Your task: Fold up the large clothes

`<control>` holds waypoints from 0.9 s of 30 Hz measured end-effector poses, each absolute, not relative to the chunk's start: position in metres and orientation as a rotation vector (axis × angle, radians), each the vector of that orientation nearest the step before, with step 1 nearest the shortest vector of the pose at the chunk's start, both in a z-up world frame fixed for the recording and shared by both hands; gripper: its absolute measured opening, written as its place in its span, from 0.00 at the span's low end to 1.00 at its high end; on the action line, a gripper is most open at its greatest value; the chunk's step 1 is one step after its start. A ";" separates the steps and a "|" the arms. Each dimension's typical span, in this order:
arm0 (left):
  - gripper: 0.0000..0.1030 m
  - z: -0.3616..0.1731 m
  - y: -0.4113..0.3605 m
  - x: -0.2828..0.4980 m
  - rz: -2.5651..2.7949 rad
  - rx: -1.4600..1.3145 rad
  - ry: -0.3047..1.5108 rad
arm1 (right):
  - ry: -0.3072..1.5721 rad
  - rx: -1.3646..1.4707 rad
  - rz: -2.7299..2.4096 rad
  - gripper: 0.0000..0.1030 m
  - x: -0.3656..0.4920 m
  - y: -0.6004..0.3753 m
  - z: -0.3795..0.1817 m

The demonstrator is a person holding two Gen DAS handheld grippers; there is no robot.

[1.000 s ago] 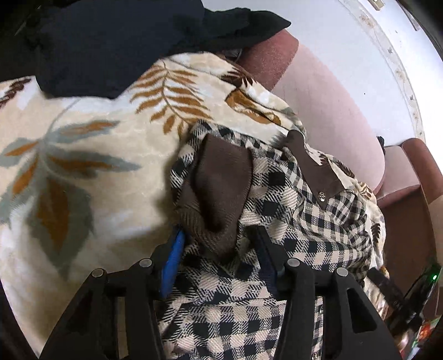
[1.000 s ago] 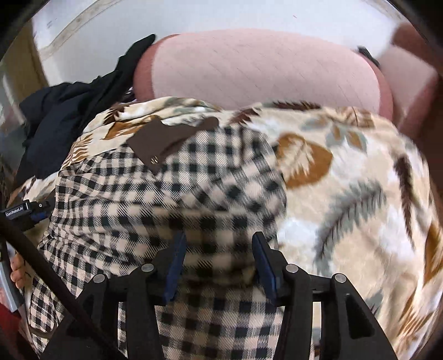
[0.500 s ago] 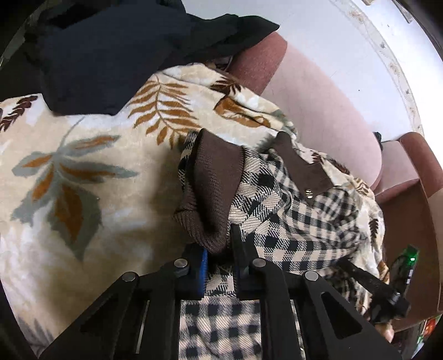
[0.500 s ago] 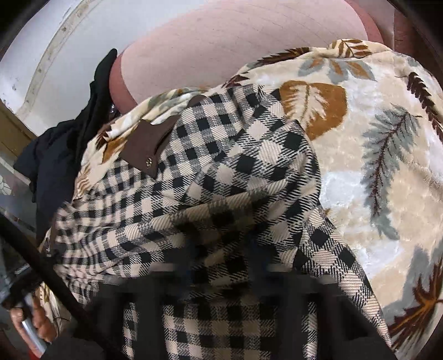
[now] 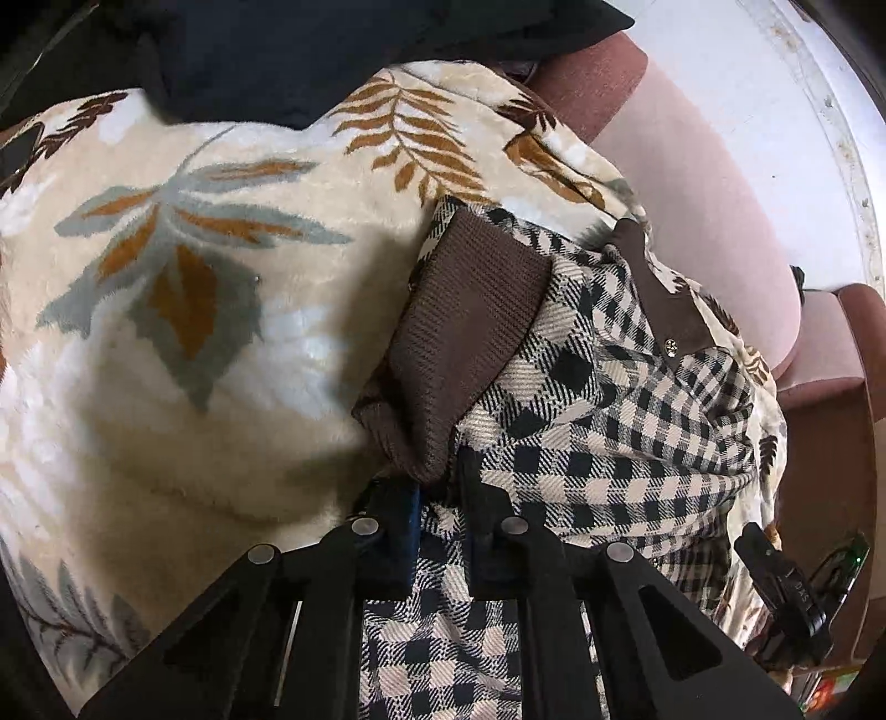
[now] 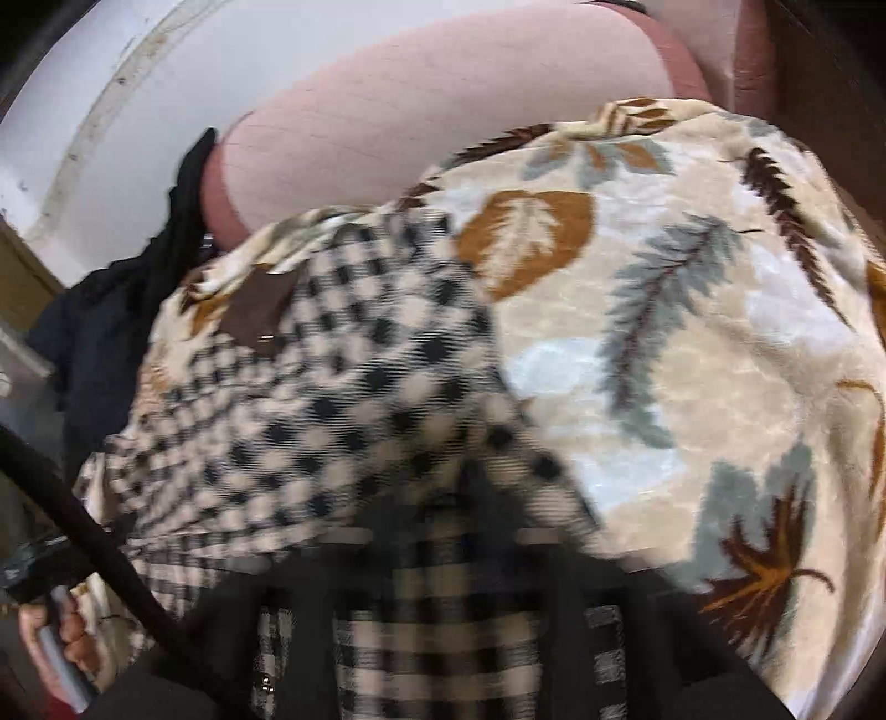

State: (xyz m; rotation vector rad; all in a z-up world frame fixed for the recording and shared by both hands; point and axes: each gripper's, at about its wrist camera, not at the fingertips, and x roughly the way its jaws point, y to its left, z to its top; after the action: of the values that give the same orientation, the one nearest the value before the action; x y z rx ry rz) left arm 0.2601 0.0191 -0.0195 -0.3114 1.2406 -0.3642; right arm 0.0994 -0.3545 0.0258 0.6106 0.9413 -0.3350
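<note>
A black-and-cream checked jacket (image 5: 609, 432) lies bunched on a leaf-print blanket (image 5: 194, 332). Its brown knit cuff (image 5: 465, 332) is folded up in front of my left gripper (image 5: 437, 490), which is shut on the checked cloth just below that cuff. A brown collar tab (image 5: 670, 315) with a metal snap lies further back. The right wrist view is blurred by motion. In it my right gripper (image 6: 465, 531) has its jaws opening, standing well apart, with the checked jacket (image 6: 332, 399) draped loosely between them.
The blanket (image 6: 692, 332) covers a pink sofa (image 5: 709, 221) with a rounded backrest (image 6: 443, 111). Dark clothes (image 5: 304, 50) are heaped at the far left end (image 6: 111, 332). A person's hand (image 6: 61, 648) holds the left tool's handle at the lower left.
My left gripper closed on the checked cloth under the cuff and lifted it slightly. The right gripper closed on the jacket's edge, rolled, and its jaws now stand apart.
</note>
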 end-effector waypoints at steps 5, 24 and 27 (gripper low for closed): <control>0.11 -0.019 0.016 0.260 -0.363 -0.294 1.237 | 1.012 0.684 -0.433 0.61 0.124 -0.347 -0.001; 0.18 0.014 0.032 0.236 -0.304 -0.225 1.151 | 1.004 0.580 -0.523 0.05 0.082 -0.363 0.018; 0.27 0.021 0.027 0.236 -0.320 -0.208 1.095 | 0.899 0.475 -0.500 0.23 0.090 -0.353 0.056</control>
State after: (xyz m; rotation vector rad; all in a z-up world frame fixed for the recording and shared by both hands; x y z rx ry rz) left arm 0.2362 0.0274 0.0211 -0.2076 1.0954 -0.3200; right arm 0.0904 -0.3527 0.0557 0.4749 0.8995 -0.4998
